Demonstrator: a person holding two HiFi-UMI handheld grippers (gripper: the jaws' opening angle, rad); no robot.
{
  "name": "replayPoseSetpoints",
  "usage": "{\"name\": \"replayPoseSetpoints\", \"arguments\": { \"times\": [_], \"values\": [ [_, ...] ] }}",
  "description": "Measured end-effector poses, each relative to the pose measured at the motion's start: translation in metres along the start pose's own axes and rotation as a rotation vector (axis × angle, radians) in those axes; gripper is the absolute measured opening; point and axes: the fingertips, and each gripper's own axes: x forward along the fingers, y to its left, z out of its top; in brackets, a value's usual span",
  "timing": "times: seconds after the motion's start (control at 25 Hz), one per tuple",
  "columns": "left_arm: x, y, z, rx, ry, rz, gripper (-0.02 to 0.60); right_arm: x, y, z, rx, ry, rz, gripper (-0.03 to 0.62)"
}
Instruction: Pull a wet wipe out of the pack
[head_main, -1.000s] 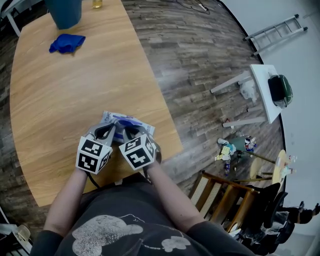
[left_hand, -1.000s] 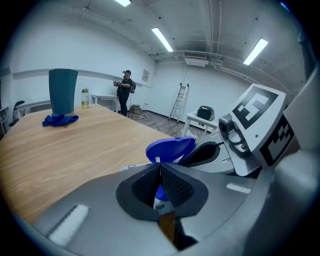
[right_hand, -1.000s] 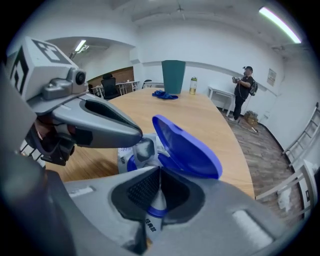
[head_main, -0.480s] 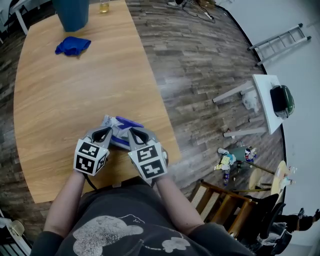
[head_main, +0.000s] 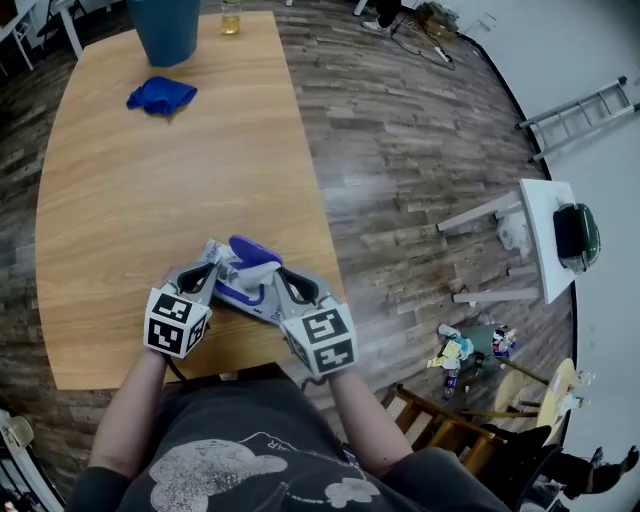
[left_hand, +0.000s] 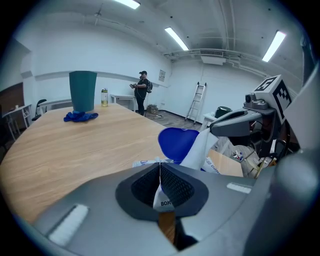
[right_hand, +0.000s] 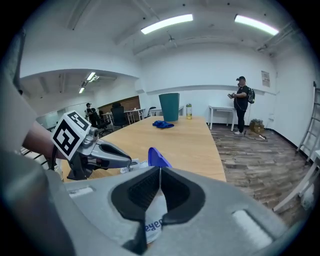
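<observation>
While left claw (left_hand: 160, 167) clamps the pack (head_main: 236, 291), right claw (right_hand: 160, 175) pinches a wipe (left_hand: 200, 148).

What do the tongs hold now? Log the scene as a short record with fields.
surface: light wooden table
pack: white wet-wipe pack, blue round lid flipped up
left tongs: shut on the pack's printed edge
right tongs: shut on a white printed sheet stretched up from the pack by the lid; wipe or film, cannot tell
far end: crumpled blue cloth, teal bin

obstacles: bin (head_main: 165, 25), cloth (head_main: 161, 95) far end | free: tabletop (head_main: 150, 190) up to pack (head_main: 240, 287)
</observation>
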Motion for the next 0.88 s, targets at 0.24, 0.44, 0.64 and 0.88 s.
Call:
{"name": "replayPoseSetpoints", "arguments": {
  "times": [0.24, 0.44, 0.64, 0.88],
  "values": [
    [-0.013, 0.002, 0.003, 0.004, -0.060, 0.028, 0.057, -0.022, 0.001, 0.021, 0.006, -0.067, -0.016, 0.002],
    [-0.041, 0.021, -0.004, -0.028, -0.111, 0.027, 0.067, -0.024, 0.033, 0.045, -0.021, -0.118, -0.045, 0.002],
    [-0.081, 0.049, -0.019, -0.026, -0.138, 0.030, 0.023, -0.012, 0.089, 0.066, -0.053, -0.160, -0.051, 0.002],
    [-0.129, 0.086, -0.033, -0.052, -0.176, 0.030, 0.018, 0.012, 0.154, 0.078, -0.077, -0.182, -0.032, 0.002]
  ]
}}
